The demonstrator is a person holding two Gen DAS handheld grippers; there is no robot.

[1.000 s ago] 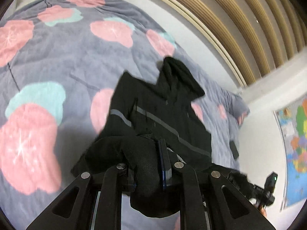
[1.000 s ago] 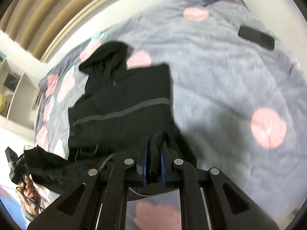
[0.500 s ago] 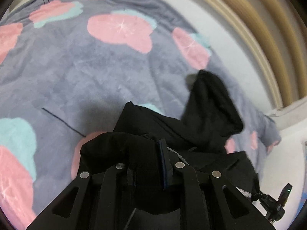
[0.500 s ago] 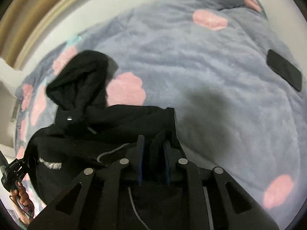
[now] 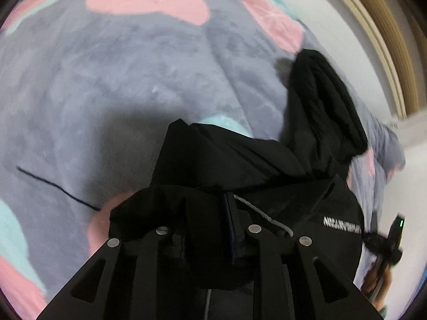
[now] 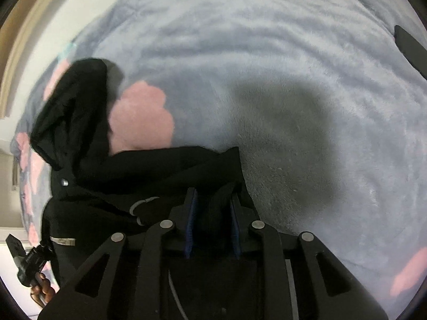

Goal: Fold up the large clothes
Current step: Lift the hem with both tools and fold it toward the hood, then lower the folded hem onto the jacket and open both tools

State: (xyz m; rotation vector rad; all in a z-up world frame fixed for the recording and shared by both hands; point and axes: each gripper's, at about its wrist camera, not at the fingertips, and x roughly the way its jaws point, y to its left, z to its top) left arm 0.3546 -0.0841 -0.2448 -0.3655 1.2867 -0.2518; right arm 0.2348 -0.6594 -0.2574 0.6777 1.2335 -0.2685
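A black hooded jacket (image 5: pixel 240 165) lies on a grey blanket with pink and teal blotches (image 5: pixel 133 80). Its hood (image 5: pixel 325 101) points away, toward the wall. My left gripper (image 5: pixel 208 229) is shut on a bunched fold of the jacket's hem, low over the jacket's shoulder area. In the right wrist view the jacket (image 6: pixel 149 170) lies at lower left with its hood (image 6: pixel 72 106) at left. My right gripper (image 6: pixel 213 218) is shut on another fold of the hem, at the jacket's right edge. White lettering (image 5: pixel 341 225) shows on the folded-over part.
A dark flat phone-like object (image 6: pixel 411 50) lies on the blanket at far right. A thin dark line (image 5: pixel 58 189) crosses the blanket at left. A white wall and wooden slats (image 5: pixel 379 26) border the bed. Each view shows the other hand-held gripper at its edge (image 6: pixel 26 264).
Both grippers have carried the jacket's hem forward and down toward the hood, folding the lower half over the upper half. The blanket now looks much closer.
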